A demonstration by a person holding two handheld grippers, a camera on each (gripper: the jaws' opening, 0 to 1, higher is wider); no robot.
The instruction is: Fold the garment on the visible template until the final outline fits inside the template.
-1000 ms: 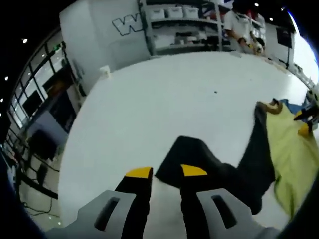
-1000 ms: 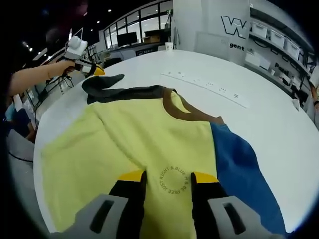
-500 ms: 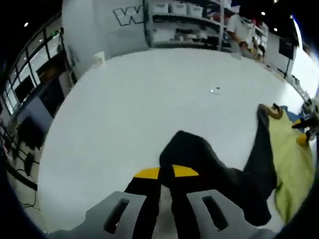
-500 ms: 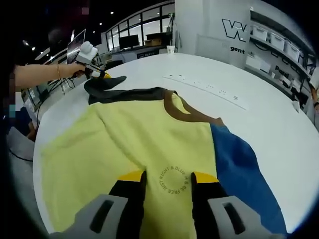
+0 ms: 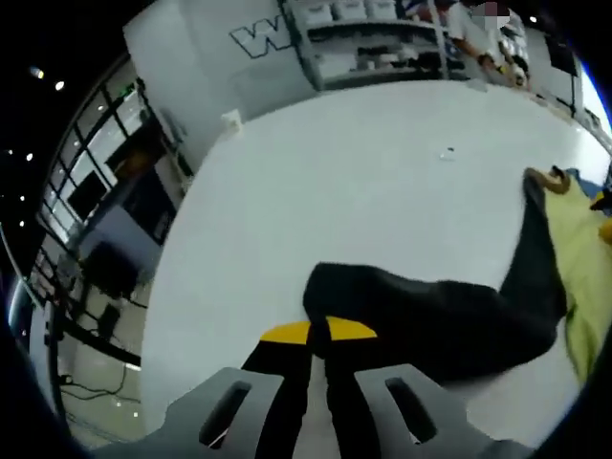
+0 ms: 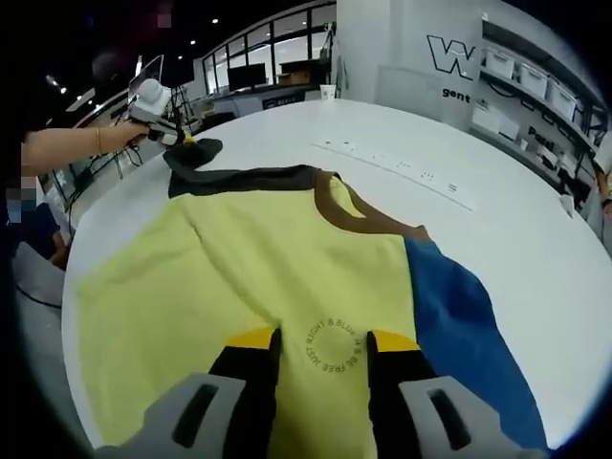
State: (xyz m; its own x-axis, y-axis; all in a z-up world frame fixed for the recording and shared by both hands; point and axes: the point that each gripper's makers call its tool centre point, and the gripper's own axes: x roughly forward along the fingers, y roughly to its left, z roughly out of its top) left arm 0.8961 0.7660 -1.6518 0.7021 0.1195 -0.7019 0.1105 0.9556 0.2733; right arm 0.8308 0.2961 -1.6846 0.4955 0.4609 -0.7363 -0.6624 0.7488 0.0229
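A yellow sweatshirt [image 6: 258, 258] lies flat on the white table [image 6: 516, 220], with a brown collar [image 6: 339, 203], a blue sleeve [image 6: 459, 335] on the right and a dark sleeve [image 6: 239, 178] at the far left. My right gripper [image 6: 323, 338] stands open over the lower yellow front, its jaws either side of a round printed text. A hand holds my left gripper [image 6: 177, 136] at the table's far-left rim. In the left gripper view that gripper [image 5: 318, 331] is shut on the end of the dark sleeve [image 5: 430, 306], which stretches away toward the yellow body [image 5: 588, 249].
A row of small marks [image 6: 392, 163] runs across the table beyond the collar. Shelves with bins [image 6: 535, 72] line the far wall, and a person [image 5: 473, 29] stands by them. The table's round edge [image 5: 153, 316] drops off close to the left gripper.
My left gripper went from open to shut on the dark sleeve's end, and the sleeve now lies drawn out straighter toward the table's rim. The right gripper has stayed put.
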